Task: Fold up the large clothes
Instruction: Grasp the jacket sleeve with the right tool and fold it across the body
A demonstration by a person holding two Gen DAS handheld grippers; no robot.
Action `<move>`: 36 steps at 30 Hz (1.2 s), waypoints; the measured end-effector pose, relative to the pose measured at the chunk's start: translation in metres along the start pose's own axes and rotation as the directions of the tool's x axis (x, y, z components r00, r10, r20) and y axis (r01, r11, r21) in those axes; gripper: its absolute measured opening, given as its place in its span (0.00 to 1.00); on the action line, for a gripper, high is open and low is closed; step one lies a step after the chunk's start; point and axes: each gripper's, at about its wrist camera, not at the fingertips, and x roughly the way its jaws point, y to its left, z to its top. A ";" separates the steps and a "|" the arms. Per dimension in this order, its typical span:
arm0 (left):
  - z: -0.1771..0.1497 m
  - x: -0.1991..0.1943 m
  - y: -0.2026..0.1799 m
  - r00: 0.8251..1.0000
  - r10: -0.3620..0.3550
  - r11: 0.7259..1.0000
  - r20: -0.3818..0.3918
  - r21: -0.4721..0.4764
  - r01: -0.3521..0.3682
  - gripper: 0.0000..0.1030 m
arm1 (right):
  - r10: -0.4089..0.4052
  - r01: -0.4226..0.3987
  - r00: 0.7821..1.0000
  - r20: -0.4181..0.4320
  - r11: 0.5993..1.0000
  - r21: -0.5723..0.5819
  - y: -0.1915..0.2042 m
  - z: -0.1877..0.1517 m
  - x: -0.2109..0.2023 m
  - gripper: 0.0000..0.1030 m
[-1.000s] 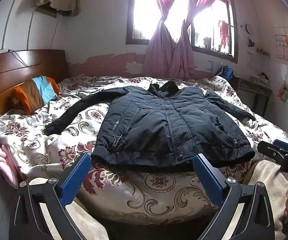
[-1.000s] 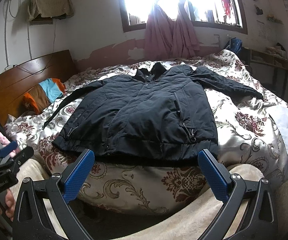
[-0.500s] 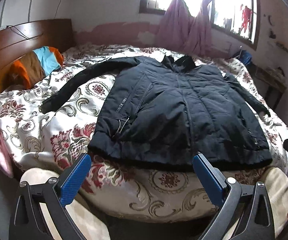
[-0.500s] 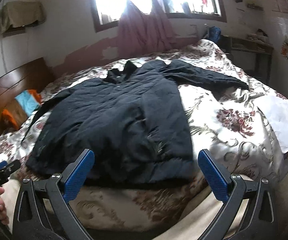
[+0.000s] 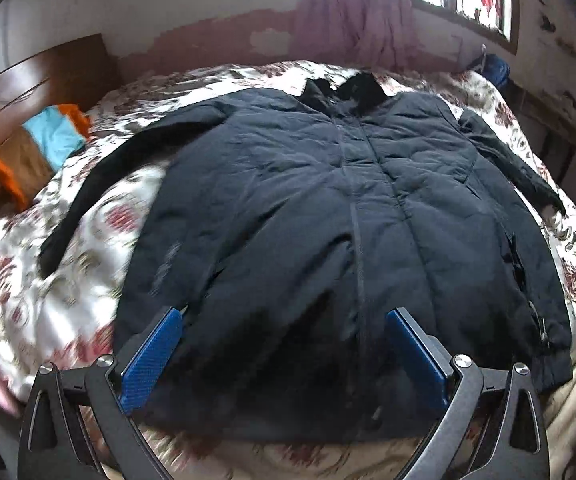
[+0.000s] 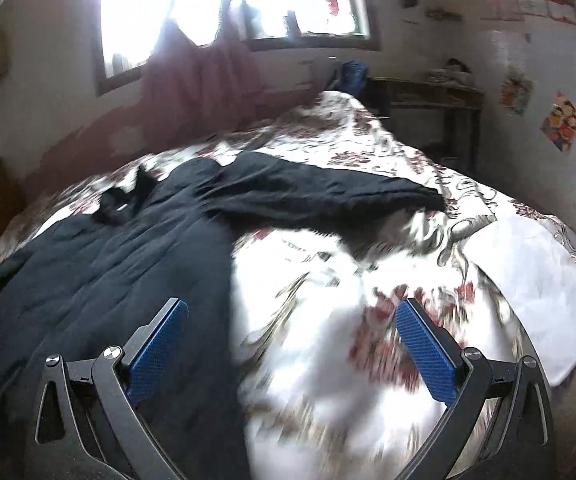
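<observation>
A large black padded jacket [image 5: 328, 220] lies flat, front up, on the floral bedspread [image 5: 100, 236], collar towards the window and both sleeves spread out. My left gripper [image 5: 284, 344] is open just above the jacket's lower hem, left of the zip. In the right wrist view the jacket [image 6: 120, 280] fills the left side, its right sleeve [image 6: 328, 196] stretching across the bedspread [image 6: 368, 280]. My right gripper [image 6: 292, 336] is open over the jacket's right edge and bare cover, holding nothing.
A wooden headboard [image 5: 36, 80] and an orange, blue and brown pillow [image 5: 36, 152] sit at the left. A window with pink curtains [image 5: 352, 12] is behind the bed. A dark desk [image 6: 428, 108] stands by the far right wall. White paper [image 6: 536, 272] lies on the bed's right corner.
Both grippers have moved forward and down over the bed. The left now hovers over the jacket hem; the right has swung rightwards towards the right sleeve. Both stay open.
</observation>
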 end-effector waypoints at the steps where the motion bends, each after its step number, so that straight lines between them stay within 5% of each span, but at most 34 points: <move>1: 0.009 0.008 -0.009 1.000 -0.006 1.000 -0.008 0.014 0.007 0.99 | -0.017 0.017 1.000 0.009 1.000 0.011 -0.006 0.005 0.015 0.99; 13: 0.115 0.098 -0.126 0.989 -0.136 0.986 -0.060 0.090 0.141 1.00 | -0.036 0.067 0.994 -0.101 0.945 0.322 -0.075 0.053 0.178 0.99; 17: 0.147 0.133 -0.175 0.992 -0.045 0.987 -0.120 0.146 0.062 0.99 | 0.066 0.007 0.989 -0.133 0.872 0.490 -0.104 0.066 0.218 0.99; 23: 0.191 0.169 -0.221 0.990 -0.097 0.983 -0.098 0.147 0.111 0.99 | 0.199 -0.091 0.973 -0.115 0.791 0.605 -0.131 0.072 0.262 0.99; 29: 0.220 0.198 -0.264 0.985 -0.170 0.974 -0.039 0.147 0.174 1.00 | 0.238 -0.123 0.968 -0.084 0.736 0.665 -0.142 0.061 0.280 0.96; 32: 0.225 0.214 -0.280 0.986 -0.157 0.975 -0.048 0.152 0.162 1.00 | 0.236 -0.134 0.970 -0.050 0.702 0.699 -0.150 0.063 0.290 0.81; 36: 0.223 0.229 -0.291 0.986 -0.154 0.975 -0.066 0.152 0.162 1.00 | 0.220 -0.116 0.975 -0.042 0.656 0.746 -0.170 0.060 0.295 0.36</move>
